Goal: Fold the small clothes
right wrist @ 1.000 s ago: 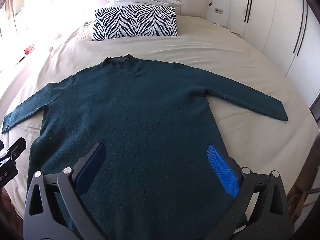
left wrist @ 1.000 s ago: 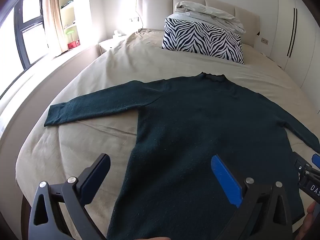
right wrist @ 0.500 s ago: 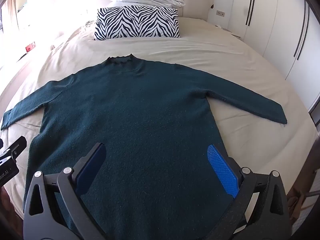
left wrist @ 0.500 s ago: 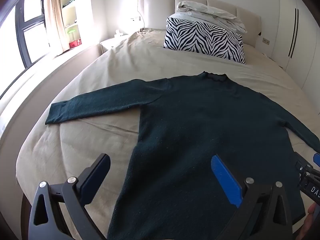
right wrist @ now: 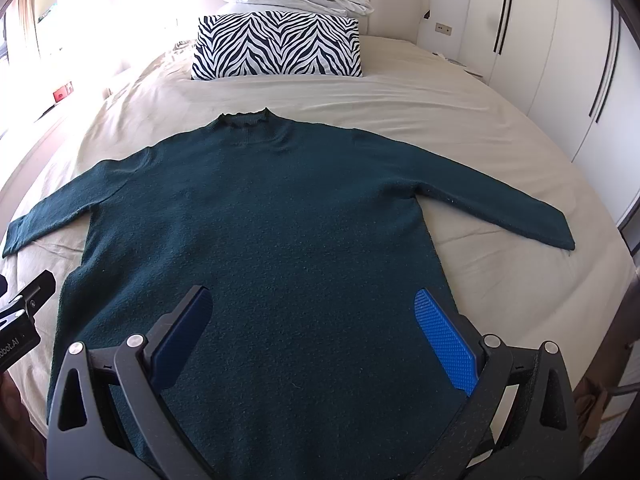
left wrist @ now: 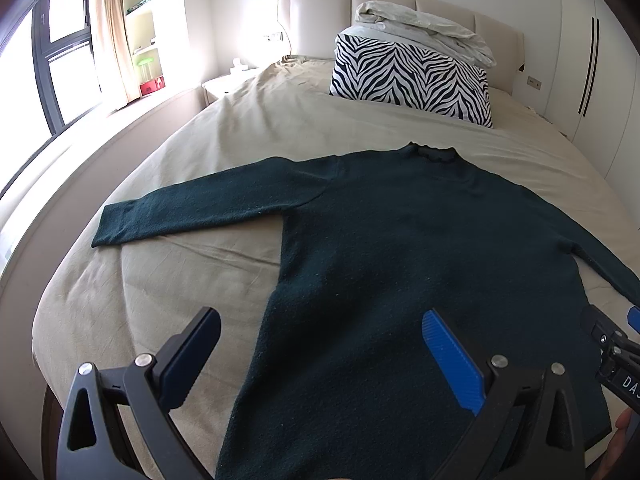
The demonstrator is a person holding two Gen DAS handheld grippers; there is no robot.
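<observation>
Beneath both spread tongs (left wrist: 320, 344) (right wrist: 312, 320) lies the flat sweater (right wrist: 272, 216).

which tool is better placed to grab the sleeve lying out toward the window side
Left. The left tool hangs open over the sweater's window-side edge, with that sleeve spread just ahead on bare bedsheet. The right tool, also open, sits over the body's opposite half.

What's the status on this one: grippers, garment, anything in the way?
Left gripper open, right gripper open, both empty. Dark green sweater flat on bed, sleeves spread, unfolded. Zebra pillow apart at the headboard end.
</observation>
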